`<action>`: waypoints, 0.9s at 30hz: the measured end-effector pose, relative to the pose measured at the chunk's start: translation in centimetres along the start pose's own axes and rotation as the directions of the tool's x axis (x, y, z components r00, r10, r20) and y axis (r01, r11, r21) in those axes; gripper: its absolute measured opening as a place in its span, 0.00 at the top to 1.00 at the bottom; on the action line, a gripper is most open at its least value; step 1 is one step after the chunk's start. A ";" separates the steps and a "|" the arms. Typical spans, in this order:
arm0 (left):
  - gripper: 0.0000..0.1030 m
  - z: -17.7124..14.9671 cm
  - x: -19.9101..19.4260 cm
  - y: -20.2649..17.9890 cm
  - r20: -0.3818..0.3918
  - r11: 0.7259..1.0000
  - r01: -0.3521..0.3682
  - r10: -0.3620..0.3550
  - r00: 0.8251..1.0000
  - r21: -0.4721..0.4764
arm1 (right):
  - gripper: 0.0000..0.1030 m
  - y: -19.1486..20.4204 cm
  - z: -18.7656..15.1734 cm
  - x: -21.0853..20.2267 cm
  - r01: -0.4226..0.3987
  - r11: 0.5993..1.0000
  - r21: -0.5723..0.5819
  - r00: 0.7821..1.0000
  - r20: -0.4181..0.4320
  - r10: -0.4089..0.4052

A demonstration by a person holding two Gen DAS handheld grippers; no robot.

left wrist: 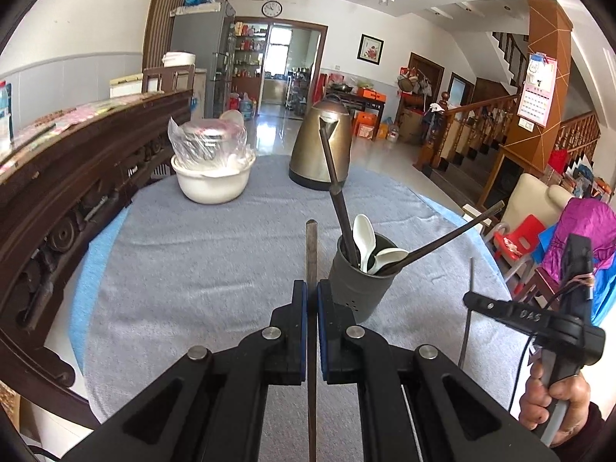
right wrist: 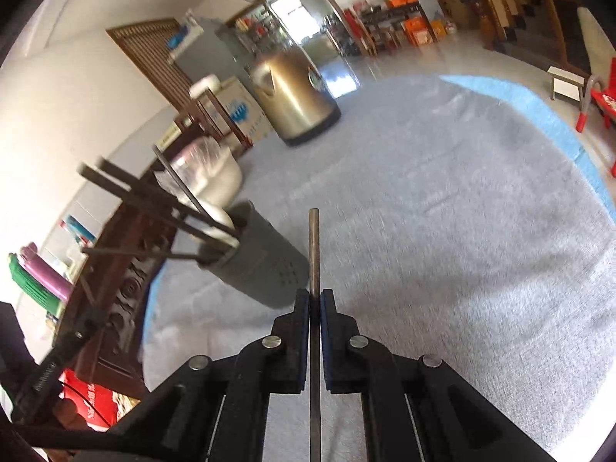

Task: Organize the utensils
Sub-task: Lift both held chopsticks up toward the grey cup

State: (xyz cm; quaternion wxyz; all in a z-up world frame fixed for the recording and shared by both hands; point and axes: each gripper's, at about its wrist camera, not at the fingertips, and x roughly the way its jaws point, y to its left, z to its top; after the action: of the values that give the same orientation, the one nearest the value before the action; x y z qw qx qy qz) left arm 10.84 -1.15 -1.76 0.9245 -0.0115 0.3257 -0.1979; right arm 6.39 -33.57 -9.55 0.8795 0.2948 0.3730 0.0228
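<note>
Grey towelling (left wrist: 200, 261) covers a round table, blue cloth showing at its edge. At the far side: a bronze kettle (left wrist: 321, 146) and a white bowl (left wrist: 211, 181) holding a plastic-wrapped pot. Nearer, just right of the left gripper (left wrist: 312, 300), stands a grey utensil holder (left wrist: 362, 288), upright, with white spoons (left wrist: 365, 238) and dark chopsticks (left wrist: 338, 192) leaning out of it. Left gripper: jaws pinched tight on a single dark chopstick (left wrist: 312, 250), which pokes forward past the pads. Right gripper (right wrist: 315, 308): jaws likewise closed on a second chopstick (right wrist: 314, 246), its tip beside the holder. A hand (left wrist: 554, 404) grips the right tool's handle. Both chopsticks are off the cloth.
</note>
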 end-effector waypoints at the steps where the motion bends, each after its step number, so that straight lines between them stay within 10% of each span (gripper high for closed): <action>1: 0.95 0.1 -0.1 -0.1 0.004 1.000 -0.004 0.004 1.000 0.003 | 0.94 0.1 0.1 -0.3 -0.010 1.000 0.004 1.000 0.017 0.010; 27: 0.95 1.6 -2.6 -1.1 0.098 0.995 -0.080 0.075 0.992 0.053 | 0.94 3.0 1.9 -6.6 -0.073 0.996 -0.050 0.962 0.260 0.084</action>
State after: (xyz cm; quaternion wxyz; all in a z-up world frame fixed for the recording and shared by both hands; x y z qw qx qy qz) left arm 9.59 -1.35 1.23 0.9459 0.0179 0.2755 -0.1703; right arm 3.44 -33.72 -2.67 0.9251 0.2920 0.2412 0.0261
